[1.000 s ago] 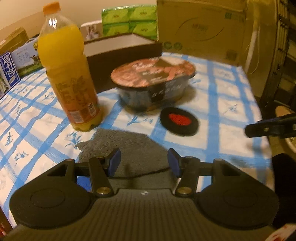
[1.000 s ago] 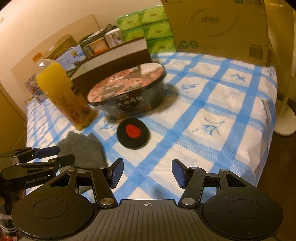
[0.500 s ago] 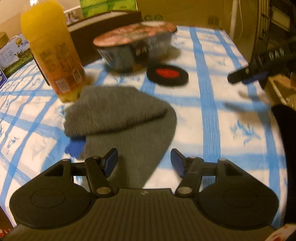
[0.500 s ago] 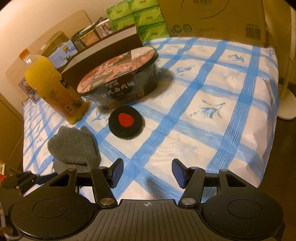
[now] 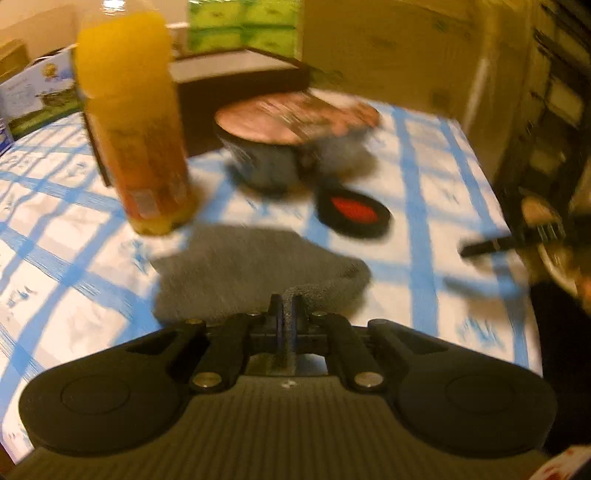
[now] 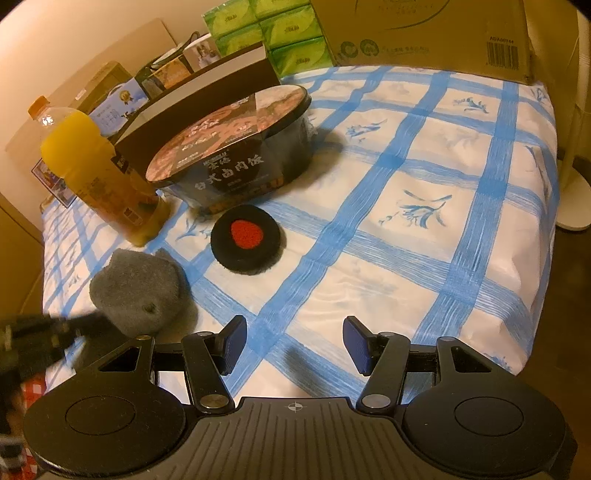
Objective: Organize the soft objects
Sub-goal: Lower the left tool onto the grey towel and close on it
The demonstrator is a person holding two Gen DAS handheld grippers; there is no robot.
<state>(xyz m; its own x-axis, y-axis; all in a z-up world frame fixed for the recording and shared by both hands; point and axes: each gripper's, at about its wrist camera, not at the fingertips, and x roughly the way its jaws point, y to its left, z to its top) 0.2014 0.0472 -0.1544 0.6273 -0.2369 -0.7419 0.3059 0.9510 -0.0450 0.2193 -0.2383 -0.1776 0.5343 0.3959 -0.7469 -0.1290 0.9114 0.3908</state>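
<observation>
Right wrist view: our right tool [image 6: 293, 345] hangs apart over bare checked worktop [image 6: 424, 229] near its edge; left tool [image 5: 285, 309] pinches the rumpled grey cloth [image 5: 255, 269].

On the bowl [image 6: 236, 147] wall, facing near: white Chinese characters "台式卤肉饭", with a smaller line above them too small to make out. On the carton [image 6: 424, 33] at the far right: a barcode with "ADA00744" printed over it, plus round recycling-style marks lower left. Bottle [image 6: 96, 170] label: print too small to read. Left wrist view too blurred for any text.
</observation>
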